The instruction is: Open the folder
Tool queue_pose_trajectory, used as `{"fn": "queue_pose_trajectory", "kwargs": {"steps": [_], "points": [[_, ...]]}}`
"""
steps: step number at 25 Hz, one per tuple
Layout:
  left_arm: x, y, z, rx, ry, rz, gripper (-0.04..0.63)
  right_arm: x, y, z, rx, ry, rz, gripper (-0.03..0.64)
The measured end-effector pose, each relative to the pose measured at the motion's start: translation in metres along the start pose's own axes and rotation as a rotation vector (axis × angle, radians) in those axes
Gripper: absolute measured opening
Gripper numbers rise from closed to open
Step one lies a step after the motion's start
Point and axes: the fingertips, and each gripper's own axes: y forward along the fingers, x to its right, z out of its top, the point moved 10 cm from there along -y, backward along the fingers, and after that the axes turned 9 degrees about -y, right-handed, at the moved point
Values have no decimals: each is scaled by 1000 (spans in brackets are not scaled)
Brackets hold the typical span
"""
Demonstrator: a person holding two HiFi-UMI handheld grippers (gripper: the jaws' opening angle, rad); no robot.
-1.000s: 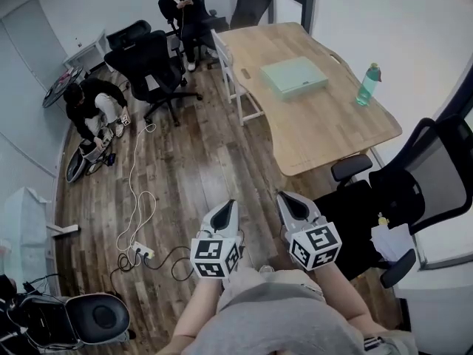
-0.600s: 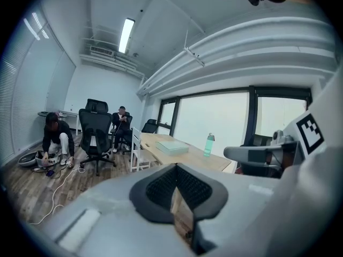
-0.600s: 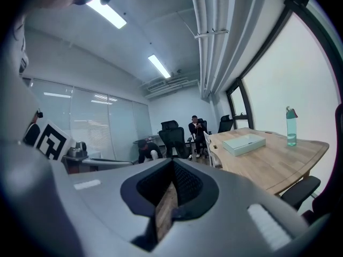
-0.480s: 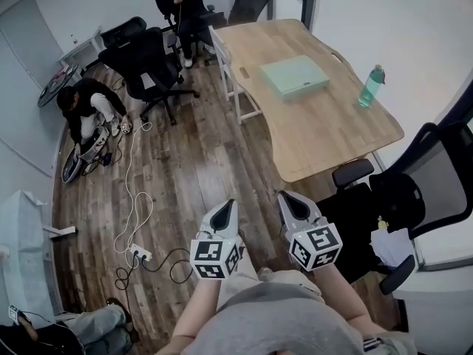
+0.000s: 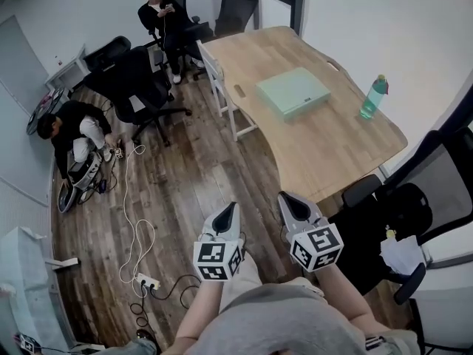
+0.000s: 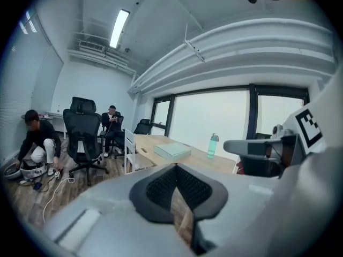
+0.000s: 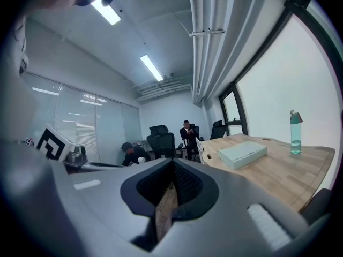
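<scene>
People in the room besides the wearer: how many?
2: a crouching person at left; a seated person far back; a shoe at the bottom edge may be a third.

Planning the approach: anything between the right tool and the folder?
Head view: only wood floor, then the table, its top bare, lies between the right tool and the folder.

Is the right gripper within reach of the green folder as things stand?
Probably not: the right gripper hangs over the floor, short of the table; the folder lies mid-table. Nothing visibly blocks the approach.
</scene>
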Motion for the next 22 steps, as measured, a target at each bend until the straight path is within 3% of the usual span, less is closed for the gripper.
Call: {"fn": "queue_pose_trajectory", "kwargs": {"steps": [22], "points": [[-149, 175, 114, -78, 70, -207, 2, 43, 203, 46, -16, -9, -240, 2]]}}
